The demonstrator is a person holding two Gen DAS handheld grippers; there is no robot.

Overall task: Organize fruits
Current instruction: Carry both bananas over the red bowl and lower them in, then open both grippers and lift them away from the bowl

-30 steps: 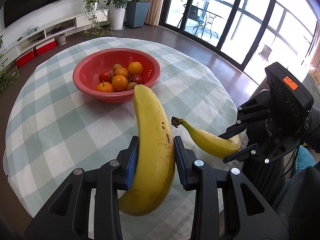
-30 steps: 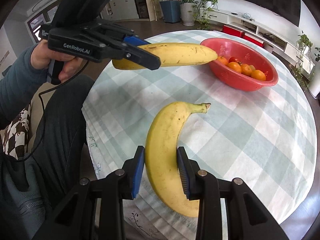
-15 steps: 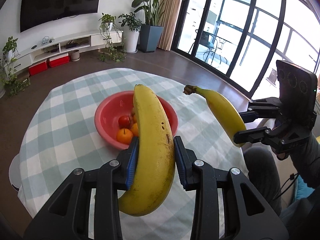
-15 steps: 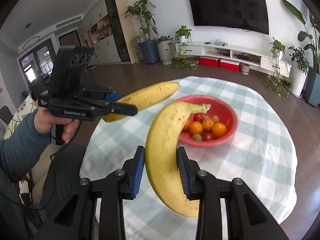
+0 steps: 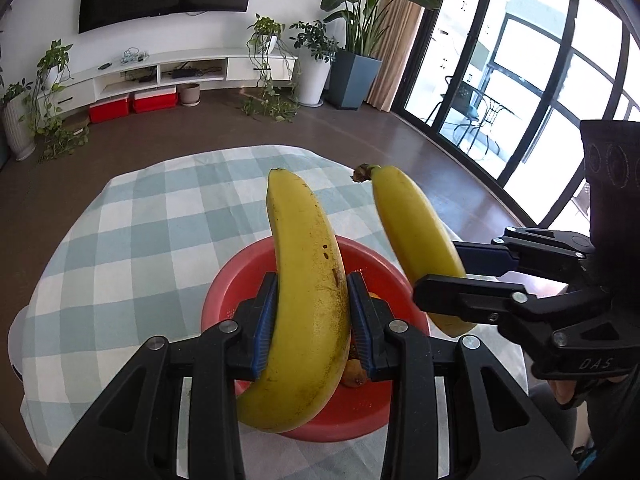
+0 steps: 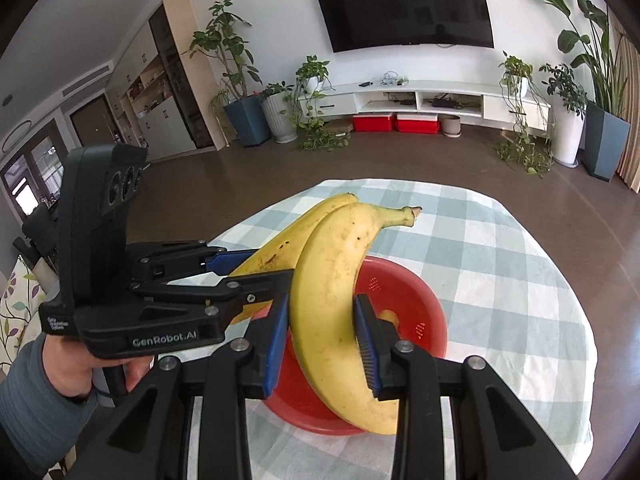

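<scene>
- Yellow banana (image 5: 308,292), speckled brown, was pinched between the blue pads (image 5: 265,320) of the left tool (image 5: 312,316), held in the air above the red bowl.
- Second banana (image 6: 340,300), paler yellow with its stem tip pointing up and to the right, was pinched by the right tool (image 6: 322,332), also in the air over the bowl; seen from the right wrist, it overlapped the first banana.
- Red bowl (image 5: 240,276), perforated plastic, sat on the desk below both tools, nearer the person's edge; small orange fruit (image 5: 354,374) showed inside, mostly hidden by the bananas.
- Desk (image 5: 160,220), round, carried a pale green and white checked cloth.
- Person's hand (image 6: 84,364) in a grey sleeve gripped the handle of the left tool.
- Backdrop: dark wall television (image 6: 404,4), white low shelf unit, potted plants, brown floor.
</scene>
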